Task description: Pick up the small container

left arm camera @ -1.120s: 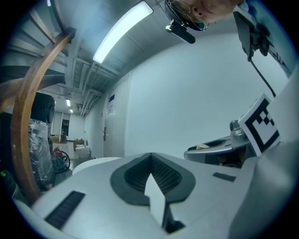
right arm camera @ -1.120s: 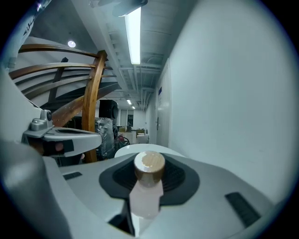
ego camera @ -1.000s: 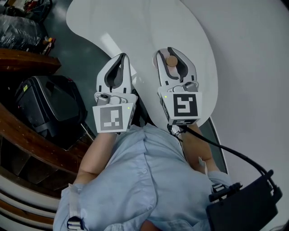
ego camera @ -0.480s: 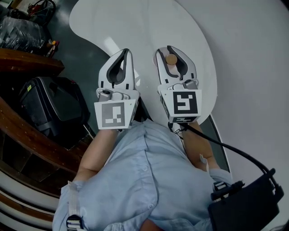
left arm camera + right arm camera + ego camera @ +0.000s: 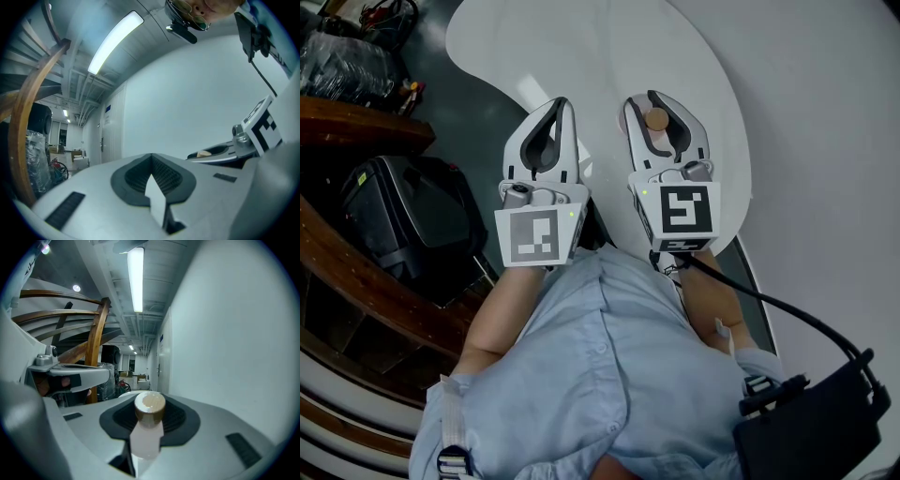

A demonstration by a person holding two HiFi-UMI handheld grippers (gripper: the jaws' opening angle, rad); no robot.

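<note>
The small pale cylindrical container with a tan round lid (image 5: 149, 420) is gripped between the narrowed fingers of the right gripper (image 5: 654, 111), apparently lifted clear. Grip pressure should be held even and tilting avoided. The left gripper (image 5: 555, 117), just beside, is closed on nothing and is best held apart, above the white rounded tabletop (image 5: 581, 56).

Nudged the left gripper (image 5: 562, 103) a little forward and toward the right gripper (image 5: 653, 99), and carried the small container (image 5: 656, 120) a tiny bit farther over the tabletop (image 5: 609, 47).
</note>
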